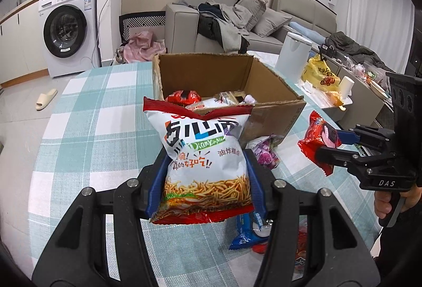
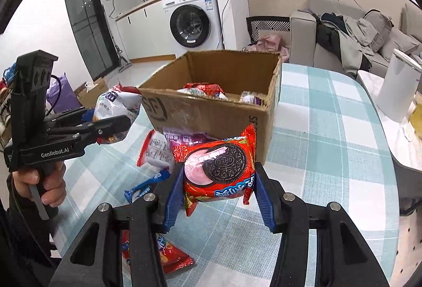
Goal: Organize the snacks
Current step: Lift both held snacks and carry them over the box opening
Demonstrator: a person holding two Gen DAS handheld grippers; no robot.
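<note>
My left gripper (image 1: 205, 173) is shut on a white noodle-snack bag (image 1: 205, 155) and holds it upright above the table, just in front of the open cardboard box (image 1: 274, 113). My right gripper (image 2: 219, 181) is shut on a red Oreo pack (image 2: 221, 168) held in the air before the box (image 2: 211, 113). The box holds several snack packs (image 2: 205, 89). Each gripper shows in the other's view, the right (image 1: 332, 144) and the left (image 2: 116, 115).
Loose snacks lie on the checked tablecloth (image 2: 329, 129): a purple pack (image 1: 263, 152), a blue Oreo roll (image 2: 145, 188), a white-and-red pack (image 2: 155, 152) and a red bag (image 2: 171, 258). A white kettle (image 2: 398, 86) stands at the right. Sofa and washing machine lie beyond.
</note>
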